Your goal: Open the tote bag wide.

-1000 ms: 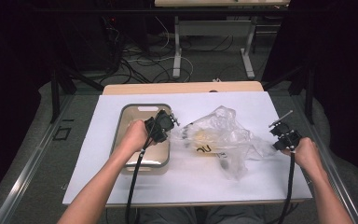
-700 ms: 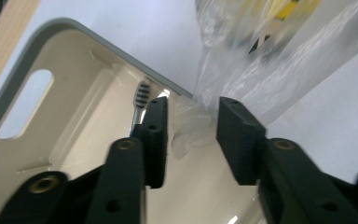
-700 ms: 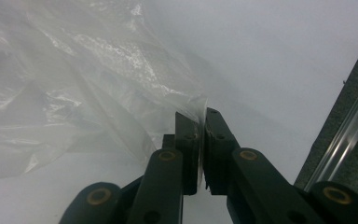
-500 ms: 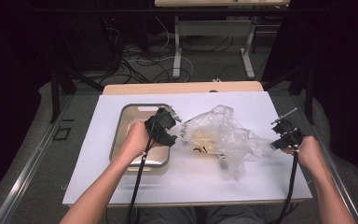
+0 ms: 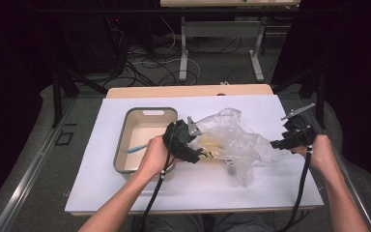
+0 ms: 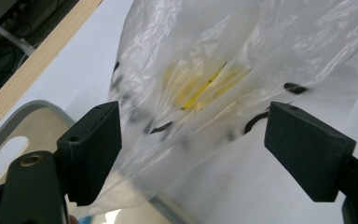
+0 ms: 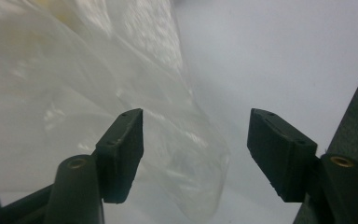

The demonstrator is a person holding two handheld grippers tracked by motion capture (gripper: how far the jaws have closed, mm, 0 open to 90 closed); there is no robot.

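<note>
Between grippers, crumpled clear bag (image 5: 232, 137)

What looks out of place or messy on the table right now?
The crumpled clear plastic bag sprawls across the white table, one edge draped over the rim of the tray. Something yellow shows through it. A blue item lies askew in the tray. Nothing looks spilled or broken.

Left tool (image 5: 204, 153): black body, grey three-cornered plate on top, black cable behind
Right tool (image 5: 276, 144): black, grey plate, brass-coloured screws beside blocky jaws
Forearms: bare, unsleeved
</note>
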